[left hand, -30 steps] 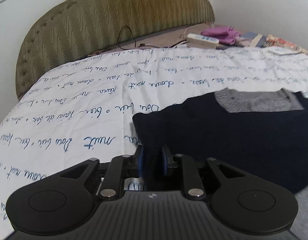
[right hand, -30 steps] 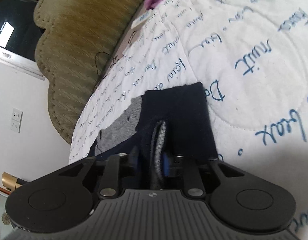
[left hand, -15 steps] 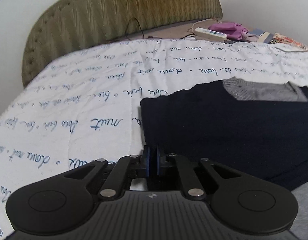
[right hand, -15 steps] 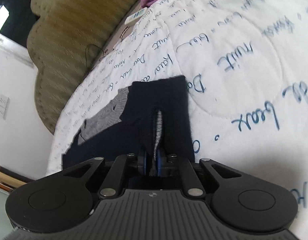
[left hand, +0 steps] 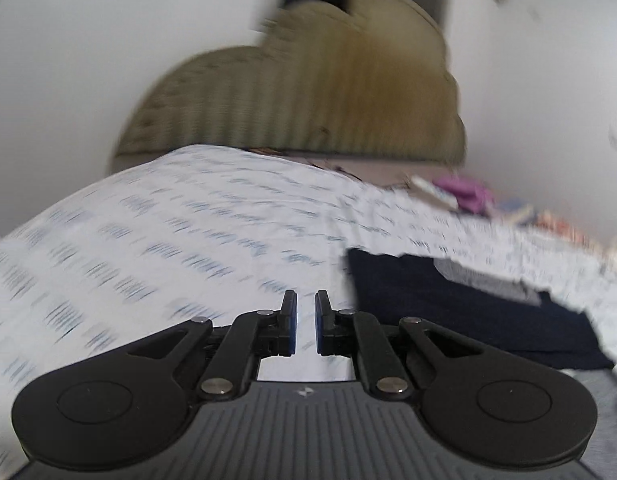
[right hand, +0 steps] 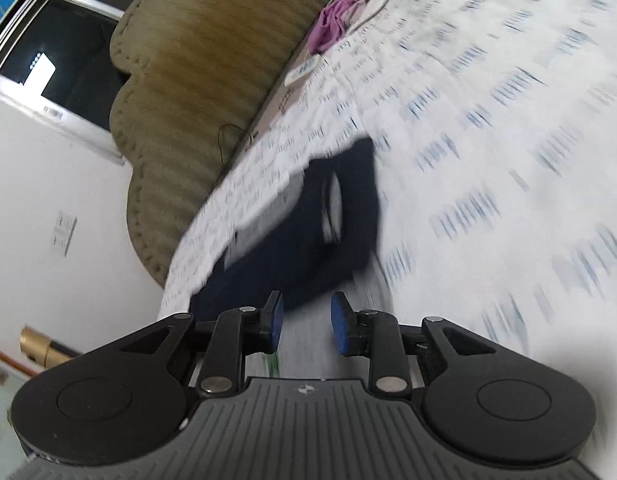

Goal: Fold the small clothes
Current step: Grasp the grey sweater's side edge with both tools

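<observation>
A dark navy garment with a grey collar patch lies folded flat on the white quilt with blue script. In the left wrist view it is right of my left gripper, which is slightly open, empty and raised above the quilt. In the right wrist view the same garment lies just ahead of my right gripper, which is open and empty, clear of the cloth. Both views are motion-blurred.
The quilt covers the bed up to an olive padded headboard. A remote control and a purple cloth lie by the headboard. A wall with a socket stands at the left.
Both grippers have let go of the navy garment, opened and pulled back and up from it. The garment now lies flat on the quilt.
</observation>
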The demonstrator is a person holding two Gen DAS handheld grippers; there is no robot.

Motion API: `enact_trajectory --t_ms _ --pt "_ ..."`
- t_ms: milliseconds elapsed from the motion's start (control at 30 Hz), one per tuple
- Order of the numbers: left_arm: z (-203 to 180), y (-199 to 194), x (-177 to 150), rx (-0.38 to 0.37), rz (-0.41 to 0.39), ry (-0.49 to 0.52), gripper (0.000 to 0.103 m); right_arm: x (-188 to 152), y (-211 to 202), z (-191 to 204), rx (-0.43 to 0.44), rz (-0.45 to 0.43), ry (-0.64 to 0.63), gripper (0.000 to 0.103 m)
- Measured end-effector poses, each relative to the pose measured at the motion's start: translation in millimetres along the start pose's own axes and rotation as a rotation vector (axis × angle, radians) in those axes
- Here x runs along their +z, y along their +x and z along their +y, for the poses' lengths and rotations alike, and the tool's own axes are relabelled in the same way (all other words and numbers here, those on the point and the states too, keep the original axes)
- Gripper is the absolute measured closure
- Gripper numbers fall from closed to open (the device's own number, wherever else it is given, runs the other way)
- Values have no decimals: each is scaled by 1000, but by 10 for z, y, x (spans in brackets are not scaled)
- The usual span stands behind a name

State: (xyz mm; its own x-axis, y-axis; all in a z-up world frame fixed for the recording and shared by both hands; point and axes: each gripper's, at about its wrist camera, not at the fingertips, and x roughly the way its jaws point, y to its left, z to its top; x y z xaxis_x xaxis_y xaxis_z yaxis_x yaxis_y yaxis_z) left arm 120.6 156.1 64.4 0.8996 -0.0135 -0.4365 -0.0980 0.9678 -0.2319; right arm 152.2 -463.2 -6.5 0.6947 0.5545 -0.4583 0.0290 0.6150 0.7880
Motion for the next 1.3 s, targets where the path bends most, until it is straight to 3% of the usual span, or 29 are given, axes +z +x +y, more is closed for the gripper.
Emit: enact_trajectory --t_ms 167,233,300,367,433,567,633,700,733,800,833,867,900,1000,1100,1200,1233,1300 --pt "797 -651 112 92 -1 -181 91 -648 -443 -110 -125 73 -42 56" --pt "1081 -801 255 112 -9 -266 77 -771 -560 -171 -147 71 -45 55" --pt "1202 -830 333 98 9 -353 56 -745 -627 -229 -129 42 -2 56" --pt "1131 -743 283 4 48 -402 48 -626 -576 -245 -87 17 24 56" --pt "903 -536 138 -101 144 -401 48 -511 -415 -244 -76 27 50 56" --pt "406 -109 -279 -185 366 -341 48 -444 -42 -202 -70 95 49 57" --pt "212 23 -455 -197 436 -278 48 -475 58 -175 -60 122 23 68" --pt "84 19 -557 -182 410 -240 43 -514 135 -192 -86 151 13 85" --pt "33 43 -556 -188 412 -228 41 -531 138 -211 -92 157 18 88" --pt "-70 98 -532 -197 424 -218 47 -546 145 -234 -80 158 33 93" --pt "-112 116 -520 -196 431 -201 68 -549 149 -235 -92 150 35 97" --pt "-163 144 -520 -192 466 -177 101 -559 151 -216 -98 143 27 100" --pt "-198 156 -519 -181 493 -162 101 -561 134 -182 -106 131 14 99" --pt "-222 35 -480 -110 454 -74 101 -529 -38 -50 -136 61 -33 99" --pt "-13 84 -550 -124 469 -115 100 -482 -130 -275 -168 37 25 101" --pt "-131 56 -552 -105 447 -59 98 -526 -97 -370 -135 30 59 99" --pt "-154 36 -551 -107 442 -50 98 -532 -89 -359 -124 26 62 88" --pt "-110 -42 -538 -129 461 -87 95 -556 -103 -340 -121 21 65 83"
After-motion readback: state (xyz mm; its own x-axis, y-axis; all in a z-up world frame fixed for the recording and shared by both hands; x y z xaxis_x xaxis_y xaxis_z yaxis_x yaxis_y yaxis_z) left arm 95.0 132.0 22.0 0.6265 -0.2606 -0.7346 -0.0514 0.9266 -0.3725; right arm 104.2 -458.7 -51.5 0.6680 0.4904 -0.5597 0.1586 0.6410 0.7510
